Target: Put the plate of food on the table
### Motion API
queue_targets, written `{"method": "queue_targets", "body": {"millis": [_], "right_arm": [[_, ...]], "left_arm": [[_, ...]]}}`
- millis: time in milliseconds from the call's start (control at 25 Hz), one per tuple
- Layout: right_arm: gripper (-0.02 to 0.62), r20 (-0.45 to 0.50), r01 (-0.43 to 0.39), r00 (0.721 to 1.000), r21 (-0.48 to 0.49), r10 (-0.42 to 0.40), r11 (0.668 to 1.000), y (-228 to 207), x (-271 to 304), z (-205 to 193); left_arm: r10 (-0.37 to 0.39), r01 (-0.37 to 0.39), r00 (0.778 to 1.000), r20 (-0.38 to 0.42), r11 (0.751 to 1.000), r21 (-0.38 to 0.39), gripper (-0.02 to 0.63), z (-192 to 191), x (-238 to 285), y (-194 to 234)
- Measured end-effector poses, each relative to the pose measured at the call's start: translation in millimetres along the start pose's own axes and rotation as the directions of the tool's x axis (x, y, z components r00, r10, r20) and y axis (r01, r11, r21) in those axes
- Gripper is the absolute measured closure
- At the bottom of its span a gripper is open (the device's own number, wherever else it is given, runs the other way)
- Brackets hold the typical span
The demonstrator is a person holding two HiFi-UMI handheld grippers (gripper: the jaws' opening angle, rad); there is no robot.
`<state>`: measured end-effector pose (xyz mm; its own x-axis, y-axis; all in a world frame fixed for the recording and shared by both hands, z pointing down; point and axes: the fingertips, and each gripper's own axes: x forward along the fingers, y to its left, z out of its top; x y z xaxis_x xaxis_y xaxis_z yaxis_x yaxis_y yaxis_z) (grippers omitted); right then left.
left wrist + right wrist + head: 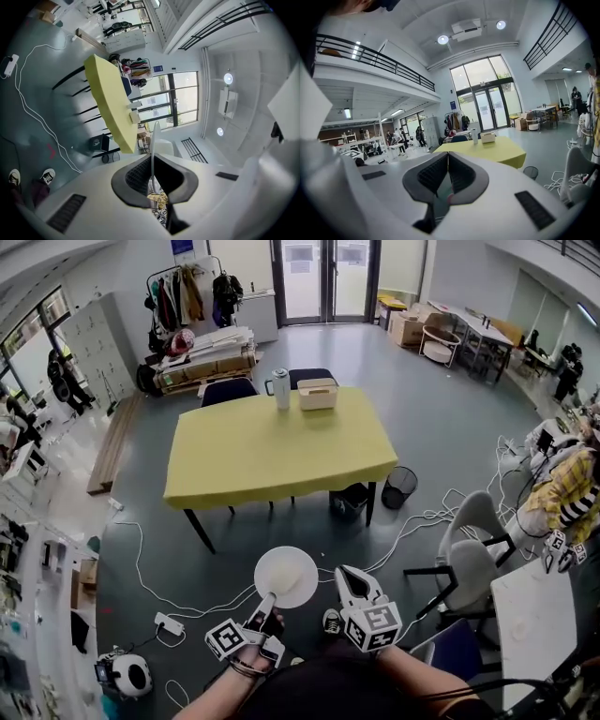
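The left gripper (266,604) pinched the near rim of the white plate (286,576) above the floor (stiff, light, likely slick, so a rim hold could tip). The right gripper (347,577) was closed, empty. The yellow-clothed table (272,451) stood well ahead.

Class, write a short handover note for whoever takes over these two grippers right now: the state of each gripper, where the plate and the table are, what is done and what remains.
Left gripper: shut on the rim of the white plate, which it holds in the air above the floor.
Right gripper: shut, with nothing between its jaws, to the right of the plate.
Yellow table: ahead across the floor; a jug and a box stand near its far edge.
Done: the plate is in hand.
Left: walk to the table, set the plate down on it and open the left jaws.
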<state>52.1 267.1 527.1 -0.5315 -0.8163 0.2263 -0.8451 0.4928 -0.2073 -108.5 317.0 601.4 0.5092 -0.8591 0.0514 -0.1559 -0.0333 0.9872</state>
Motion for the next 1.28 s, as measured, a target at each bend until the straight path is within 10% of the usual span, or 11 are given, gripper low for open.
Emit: {"method": "queue_targets", "body": {"millis": [1280], "right_arm": [[0.583, -0.043, -0.147, 0.988, 0.012, 0.147, 0.989, -142.4, 134.6, 54.2]], "left_arm": [[0.028, -0.026, 0.983, 0.182, 1.000, -0.013, 0.591, 49.4, 172.1, -8.5]]}}
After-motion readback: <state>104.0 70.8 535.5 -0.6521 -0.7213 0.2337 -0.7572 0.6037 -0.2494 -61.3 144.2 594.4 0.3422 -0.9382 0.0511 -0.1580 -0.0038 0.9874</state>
